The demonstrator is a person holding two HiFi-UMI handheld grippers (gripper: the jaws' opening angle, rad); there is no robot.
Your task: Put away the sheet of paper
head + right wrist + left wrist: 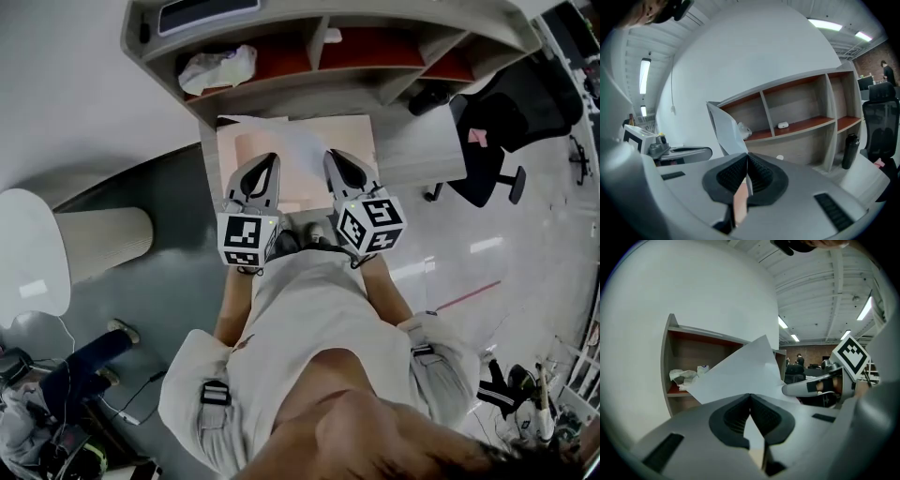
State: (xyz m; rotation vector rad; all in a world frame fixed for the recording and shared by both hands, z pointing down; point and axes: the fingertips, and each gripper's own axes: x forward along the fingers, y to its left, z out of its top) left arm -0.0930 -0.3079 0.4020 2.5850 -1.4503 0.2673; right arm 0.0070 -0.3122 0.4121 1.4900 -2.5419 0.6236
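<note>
The shelf unit [281,89] stands at the worktop's [422,141] far edge. I hold the sheet of paper [309,141] lifted above the worktop. The left tongs [272,161] and right tongs [334,157] are each clamped on its near edge, so it spans them uncrumpled, ready, I judge, for shelving.

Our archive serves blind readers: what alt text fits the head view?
Seen from above, a person holds a white sheet of paper, pinched by the left gripper and right gripper, over a desk below a shelf unit. A crumpled white bag lies in the shelf's left compartment.
</note>
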